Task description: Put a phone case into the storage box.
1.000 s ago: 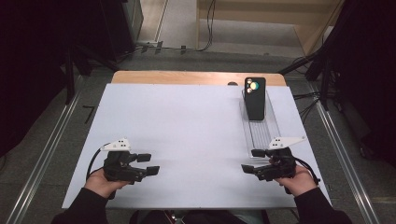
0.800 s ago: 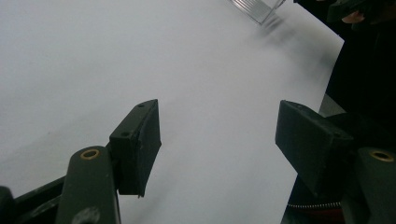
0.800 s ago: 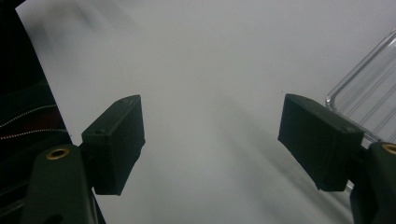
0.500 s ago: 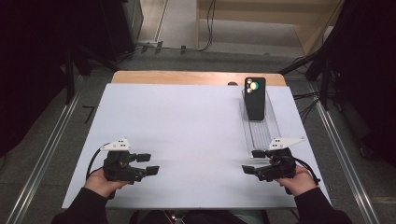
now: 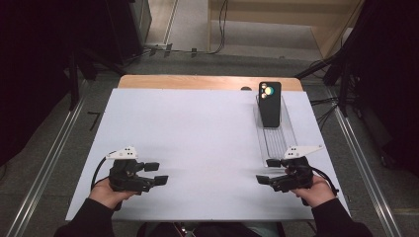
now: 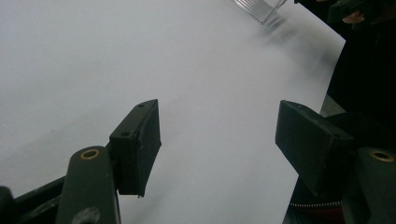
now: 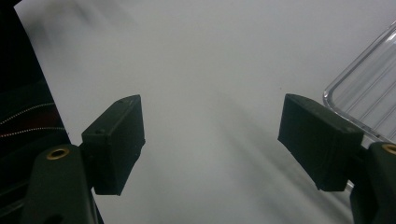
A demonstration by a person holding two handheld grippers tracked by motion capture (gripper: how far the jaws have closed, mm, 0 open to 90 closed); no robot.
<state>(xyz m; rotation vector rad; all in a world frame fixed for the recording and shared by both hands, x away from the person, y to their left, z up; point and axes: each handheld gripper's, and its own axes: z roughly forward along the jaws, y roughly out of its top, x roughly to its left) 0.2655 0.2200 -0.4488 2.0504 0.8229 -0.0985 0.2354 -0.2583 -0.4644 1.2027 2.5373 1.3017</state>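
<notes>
High view: the white table [image 5: 197, 138] carries a clear ridged tray [image 5: 274, 140] toward its 2 o'clock quarter, long axis running from far edge to near edge. A dark phone [image 5: 270, 103] stands upright at the tray's far end, camera lenses facing the viewer. The left gripper [image 5: 154, 174] sits at about 7 o'clock on the table, held in the person's left hand [image 5: 106, 192], jaws spread apart with nothing between them and pointed toward 3 o'clock. The right gripper [image 5: 267, 171] sits at about 5 o'clock, held in the right hand [image 5: 316, 190], just beside the tray's near end, jaws pointed toward 9 o'clock, parted and empty. Left gripper view: the left gripper [image 6: 219, 140] shows both jaws wide apart over bare table; the tray [image 6: 261, 8] corner lies at 1 o'clock, well apart. Right gripper view: the right gripper [image 7: 212, 140] jaws stand apart, empty, with the tray [image 7: 364, 98] rim at 3 o'clock beside one jaw.
</notes>
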